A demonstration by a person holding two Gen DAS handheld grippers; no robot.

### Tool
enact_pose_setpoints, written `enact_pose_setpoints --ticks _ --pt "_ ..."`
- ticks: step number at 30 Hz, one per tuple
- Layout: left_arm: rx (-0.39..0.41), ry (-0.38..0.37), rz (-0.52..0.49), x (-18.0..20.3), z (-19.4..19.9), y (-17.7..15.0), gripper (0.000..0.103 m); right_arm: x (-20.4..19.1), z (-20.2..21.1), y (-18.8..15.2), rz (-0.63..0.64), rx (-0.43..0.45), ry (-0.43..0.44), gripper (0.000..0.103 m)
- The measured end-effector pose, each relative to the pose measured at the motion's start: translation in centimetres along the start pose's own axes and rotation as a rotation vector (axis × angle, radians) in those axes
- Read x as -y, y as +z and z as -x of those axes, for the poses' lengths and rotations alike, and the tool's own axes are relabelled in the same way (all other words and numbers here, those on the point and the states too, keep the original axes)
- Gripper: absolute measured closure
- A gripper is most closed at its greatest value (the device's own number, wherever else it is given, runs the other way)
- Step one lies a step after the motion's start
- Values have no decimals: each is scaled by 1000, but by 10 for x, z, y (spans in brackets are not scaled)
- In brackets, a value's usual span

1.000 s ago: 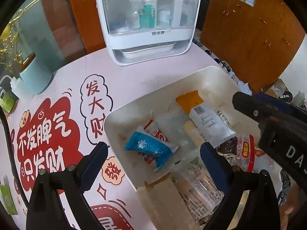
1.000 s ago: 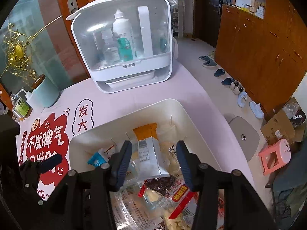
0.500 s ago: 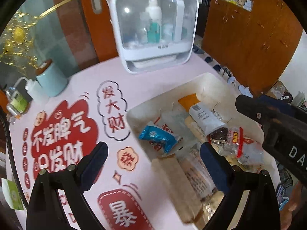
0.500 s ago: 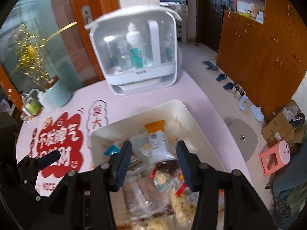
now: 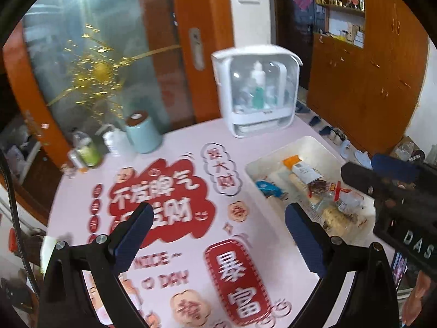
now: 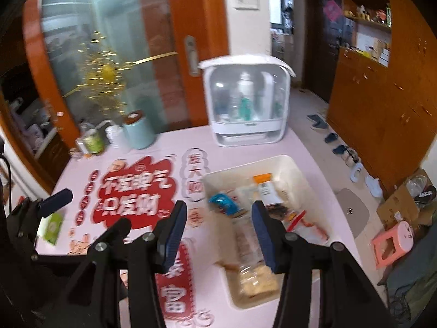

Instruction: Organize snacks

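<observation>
Item: both my grippers above the pink table, snack bin ahead.

Nearest, my left gripper (image 5: 215, 227) has its jaws wide apart with nothing between them, over the red-and-white printed table cover (image 5: 164, 205). My right gripper (image 6: 218, 229) has its jaws apart at a narrower gap, nothing between them, above the near left part of the white bin (image 6: 297, 172). The bin sits on the right side of the table and holds the snacks loosely heaped: a clear packet of pale biscuits (image 6: 255, 276) at the near end, a red-trimmed clear packet (image 6: 306, 222), a blue wrapper (image 6: 222, 202) by the left wall, and an orange-topped white packet (image 6: 265, 183) toward the far end. Beyond, at the table's far edge: a white clear-fronted cabinet of bottles (image 6: 245, 104), a teal canister (image 6: 138, 131) and a green jar (image 6: 92, 140), blurred.
</observation>
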State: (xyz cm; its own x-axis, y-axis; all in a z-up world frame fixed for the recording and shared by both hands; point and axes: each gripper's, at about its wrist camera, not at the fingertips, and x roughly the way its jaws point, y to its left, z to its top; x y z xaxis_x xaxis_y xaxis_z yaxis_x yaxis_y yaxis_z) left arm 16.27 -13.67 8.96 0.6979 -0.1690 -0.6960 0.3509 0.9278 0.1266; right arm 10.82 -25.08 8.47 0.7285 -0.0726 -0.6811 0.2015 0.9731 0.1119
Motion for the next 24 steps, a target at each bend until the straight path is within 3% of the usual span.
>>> enact_pose_setpoints --ticks 5,9,20,24 --pt "60 56 16 -28 61 -20 6 -32 49 -21 14 74 87 50" --pt "130 116 48 -45 113 -43 1 -48 89 -38 17 147 138 37" --pt "261 99 93 -52 210 -117 1 -58 158 -94 51 278 209 35" --pt "265 114 128 -58 221 -149 1 -53 173 -122 35 316 233 25"
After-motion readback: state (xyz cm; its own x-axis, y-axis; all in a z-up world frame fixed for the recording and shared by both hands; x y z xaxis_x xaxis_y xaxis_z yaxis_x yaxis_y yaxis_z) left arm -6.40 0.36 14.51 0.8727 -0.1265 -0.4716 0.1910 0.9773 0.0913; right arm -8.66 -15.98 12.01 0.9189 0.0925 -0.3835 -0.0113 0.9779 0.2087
